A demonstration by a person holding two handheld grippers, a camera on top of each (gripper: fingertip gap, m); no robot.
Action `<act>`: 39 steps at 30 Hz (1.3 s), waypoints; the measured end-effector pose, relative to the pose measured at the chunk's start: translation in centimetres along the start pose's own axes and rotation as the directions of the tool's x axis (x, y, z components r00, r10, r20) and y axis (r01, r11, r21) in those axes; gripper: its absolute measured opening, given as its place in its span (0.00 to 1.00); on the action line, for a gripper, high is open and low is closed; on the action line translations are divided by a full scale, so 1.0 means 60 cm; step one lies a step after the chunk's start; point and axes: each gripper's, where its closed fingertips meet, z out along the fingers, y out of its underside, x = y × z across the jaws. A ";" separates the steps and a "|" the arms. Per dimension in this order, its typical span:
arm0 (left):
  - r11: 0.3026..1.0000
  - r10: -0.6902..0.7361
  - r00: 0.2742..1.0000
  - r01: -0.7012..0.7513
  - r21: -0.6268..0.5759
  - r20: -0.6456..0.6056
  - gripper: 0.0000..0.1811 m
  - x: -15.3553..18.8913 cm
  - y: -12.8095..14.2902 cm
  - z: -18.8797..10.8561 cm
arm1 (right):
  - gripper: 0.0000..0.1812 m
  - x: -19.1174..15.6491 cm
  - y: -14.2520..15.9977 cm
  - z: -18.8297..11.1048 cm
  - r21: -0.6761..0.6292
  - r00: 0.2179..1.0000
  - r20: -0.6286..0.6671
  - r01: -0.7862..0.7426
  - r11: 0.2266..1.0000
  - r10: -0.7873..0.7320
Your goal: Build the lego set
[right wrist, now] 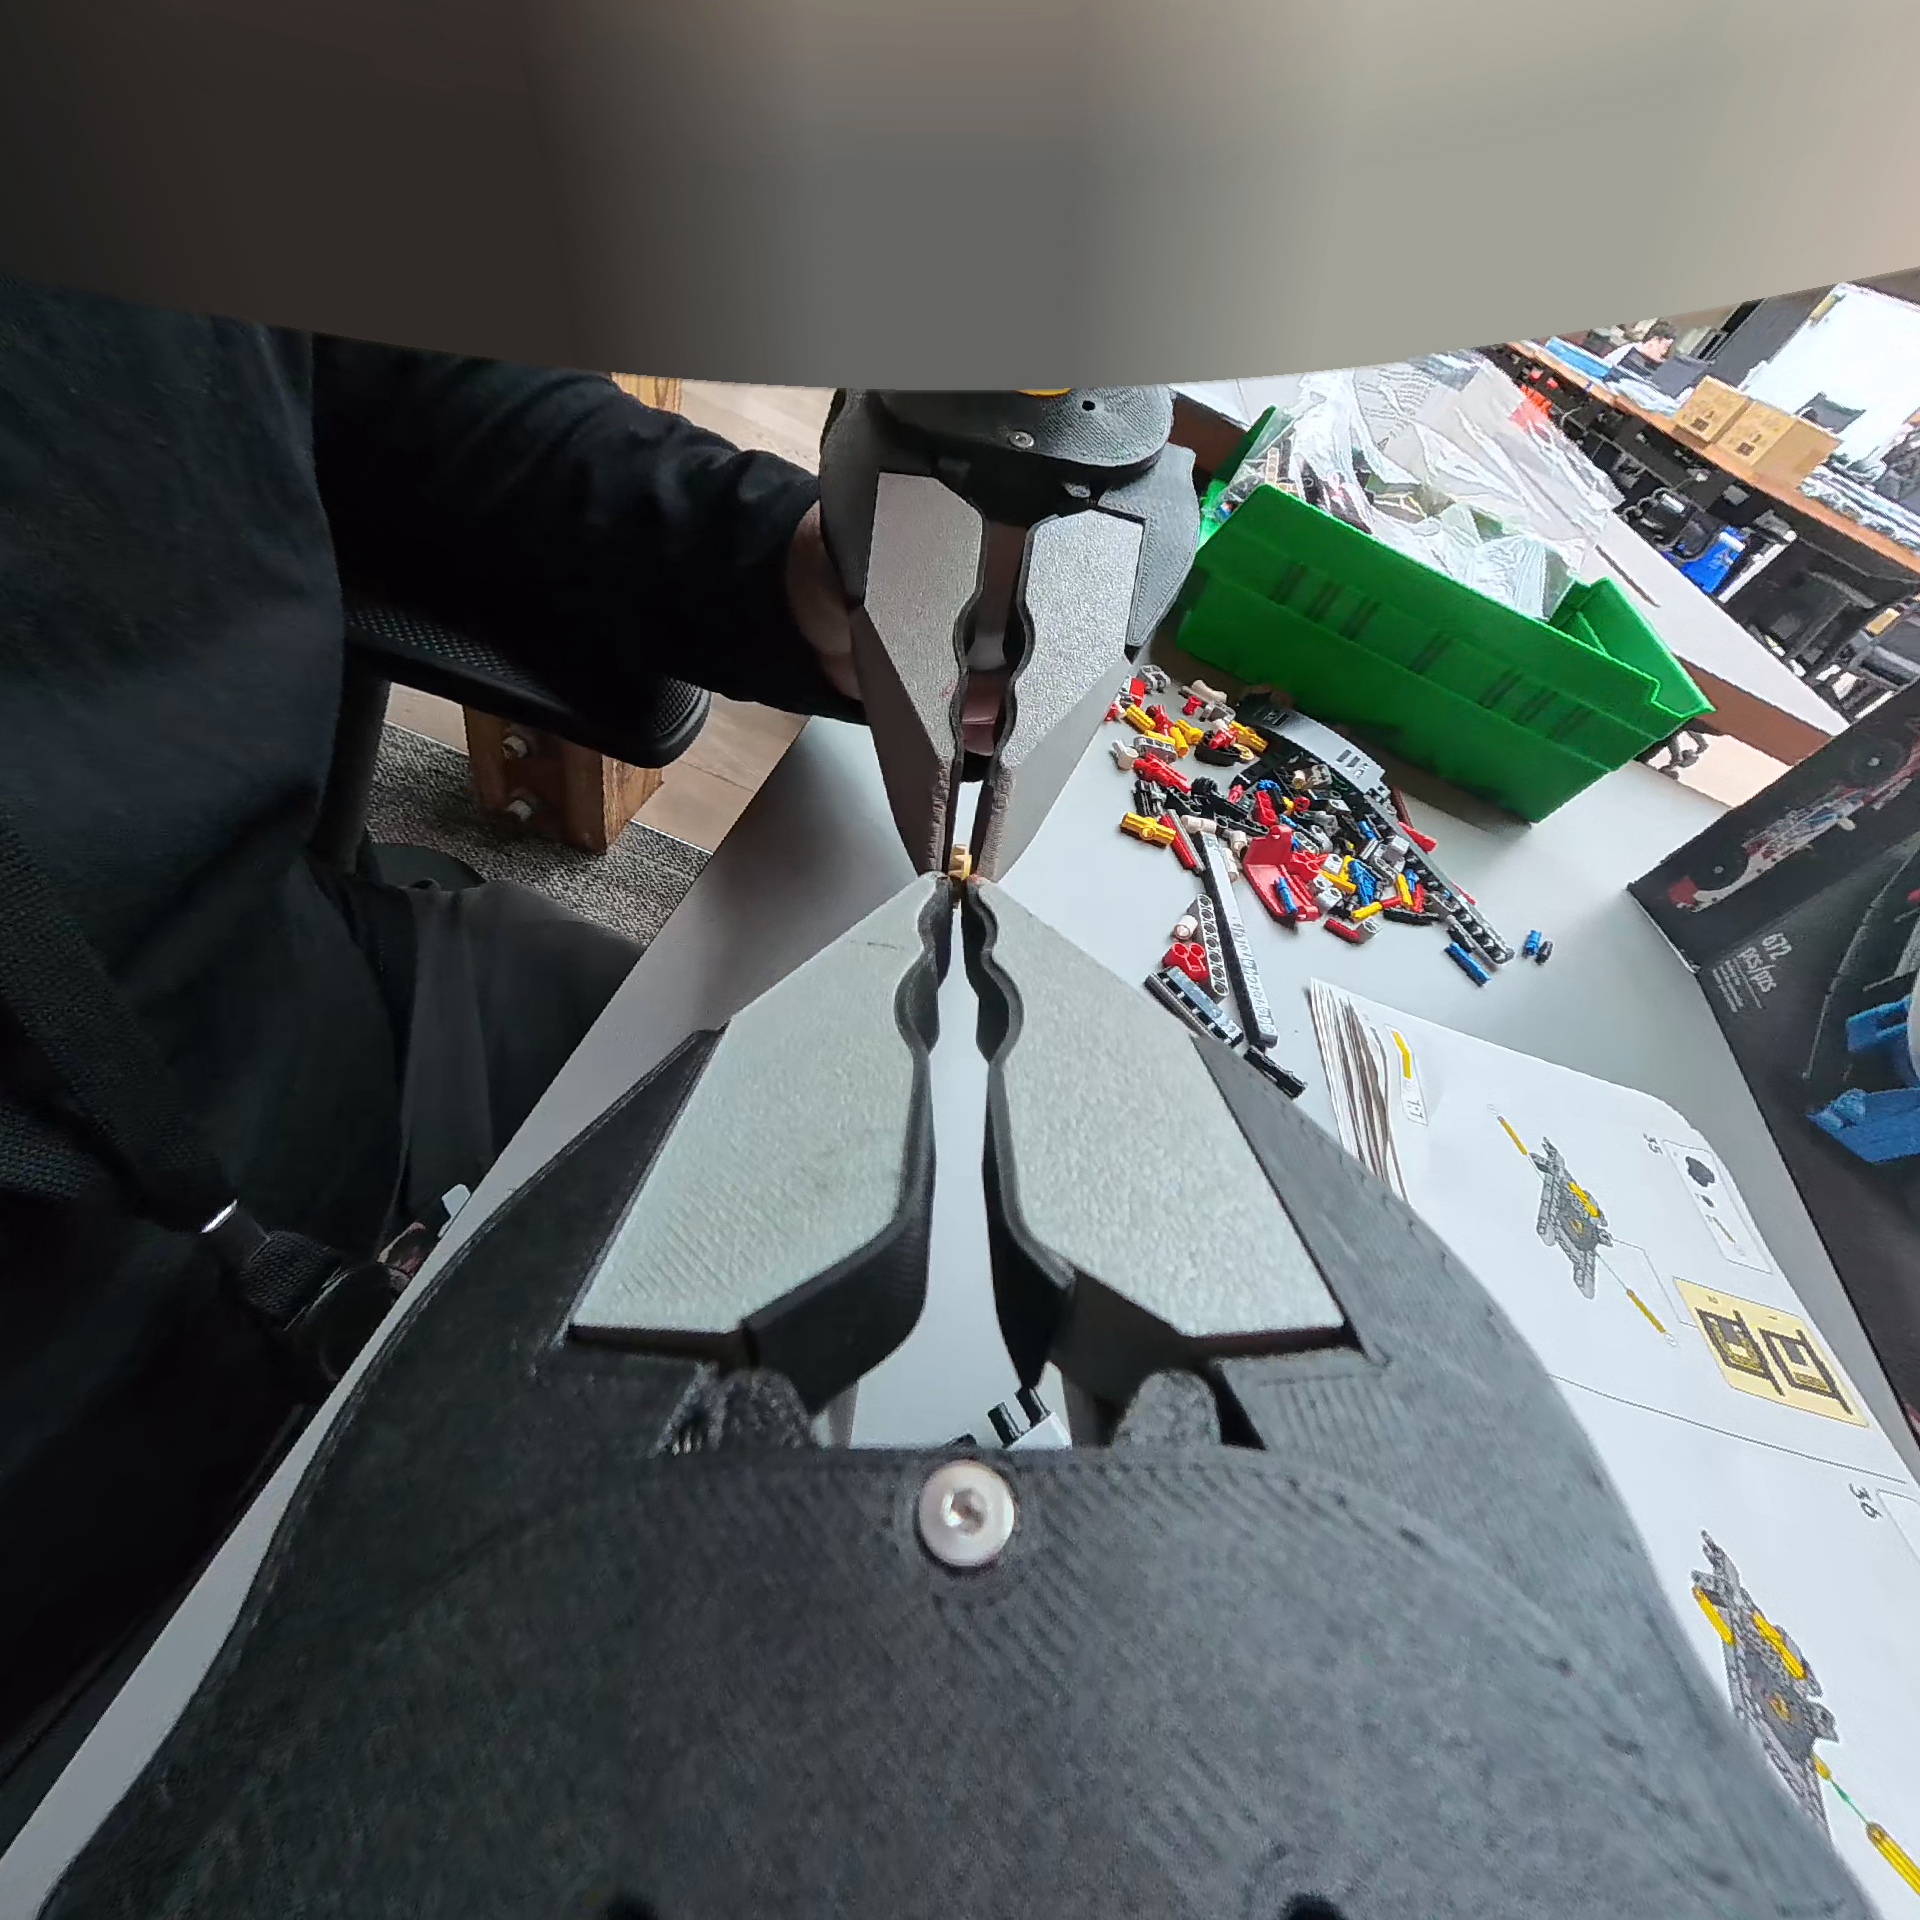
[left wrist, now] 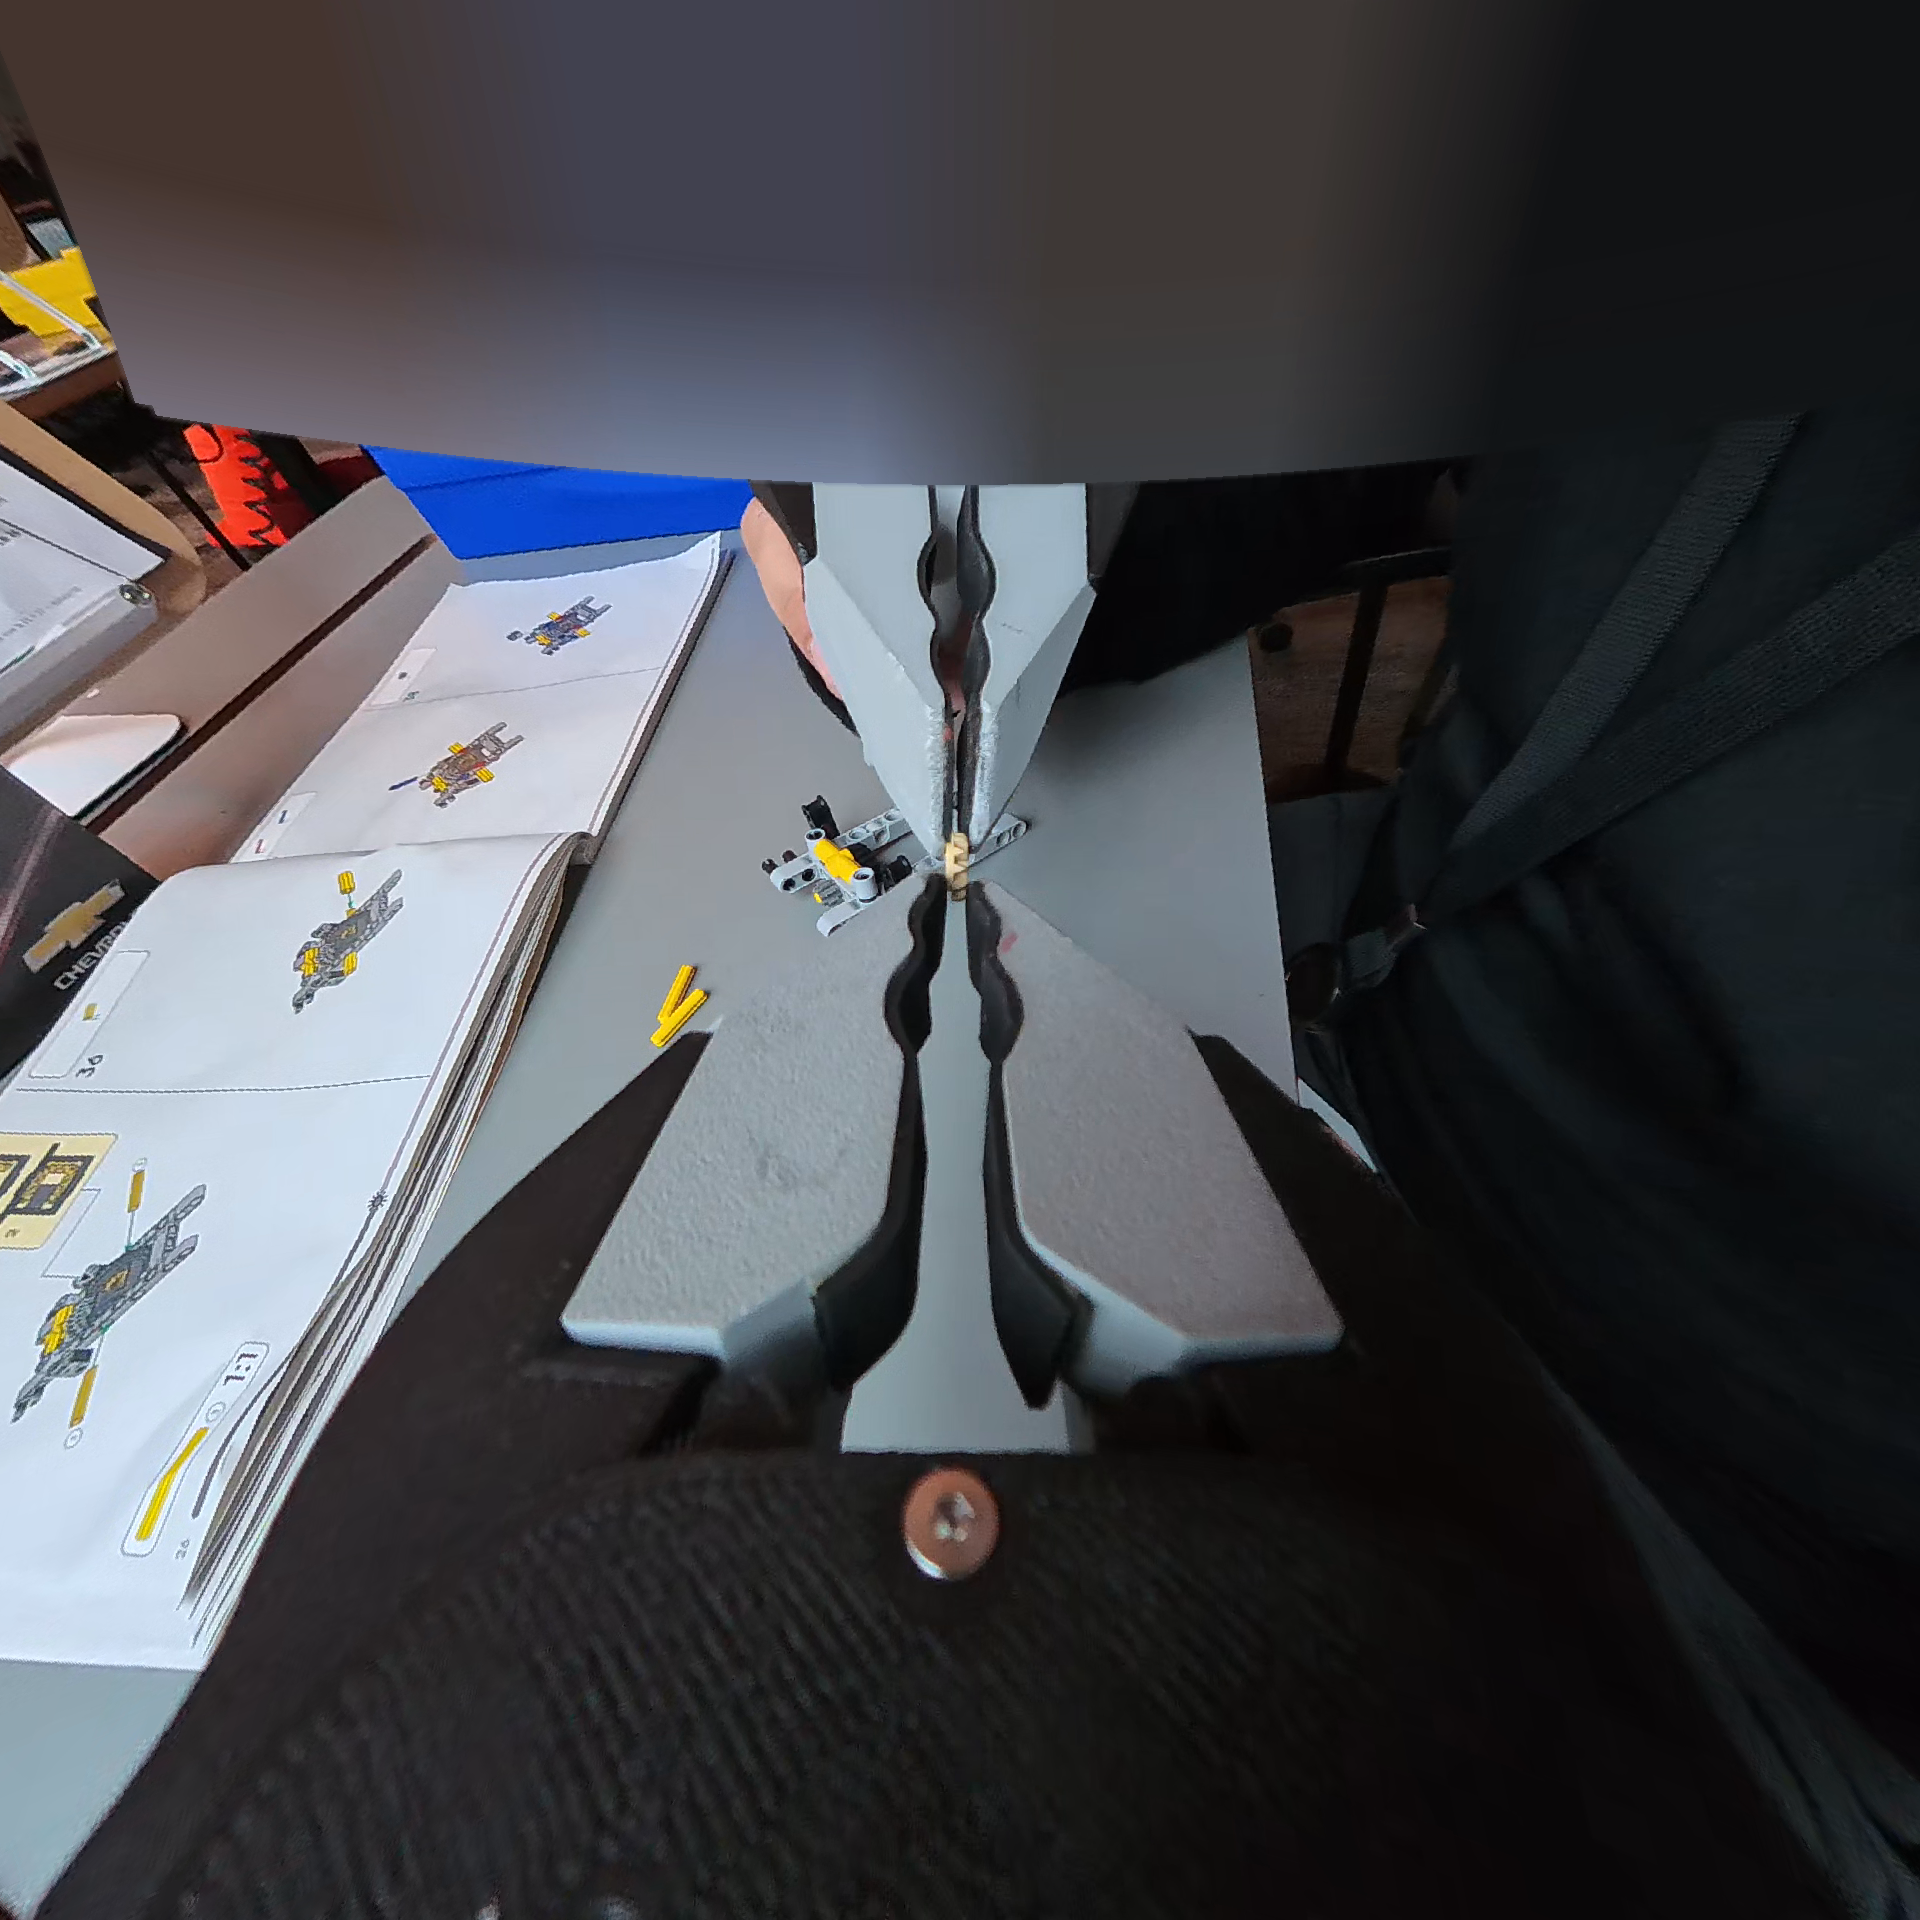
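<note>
A small tan Lego piece [left wrist: 958, 857] is pinched between both grippers, tip to tip, above the grey table [left wrist: 1143, 790]. My left gripper [left wrist: 956, 902] is shut on its near end. My right gripper [left wrist: 961, 816] comes in from the far side and is shut on its other end. In the right wrist view the right gripper [right wrist: 958, 896] and the left gripper [right wrist: 963, 847] meet at the same tan piece [right wrist: 959, 862]. A grey Lego assembly with a yellow part [left wrist: 862, 862] lies on the table just behind the tips. Two yellow axles [left wrist: 677, 1003] lie to its left.
An open instruction booklet [left wrist: 312, 1039] lies on the left. In the right wrist view it [right wrist: 1558, 1247] lies on the right. A pile of loose Lego parts [right wrist: 1299, 831], a green bin [right wrist: 1434, 644] and the set's box [right wrist: 1818, 935] stand beyond. A person in dark clothes [left wrist: 1662, 1039] sits at the table edge. The tips of both grippers are at nearly the same place.
</note>
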 end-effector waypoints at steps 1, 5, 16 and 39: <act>1.000 0.001 1.000 -0.001 -0.002 0.000 0.00 0.000 0.001 0.000 | 0.00 0.000 0.000 0.000 -0.002 1.000 0.001 0.000 1.000 0.000; 1.000 0.009 1.000 -0.009 -0.010 0.002 0.00 0.001 0.002 0.001 | 0.00 -0.001 0.002 0.001 -0.005 1.000 0.006 -0.002 1.000 0.002; 1.000 0.007 1.000 -0.007 -0.021 0.002 0.00 0.001 0.008 0.001 | 0.00 -0.002 0.007 0.003 -0.018 1.000 0.010 0.002 1.000 -0.002; 1.000 -0.027 1.000 0.027 0.013 0.011 0.00 -0.009 0.015 0.002 | 0.00 0.008 0.017 0.006 -0.033 1.000 -0.009 -0.027 0.999 0.027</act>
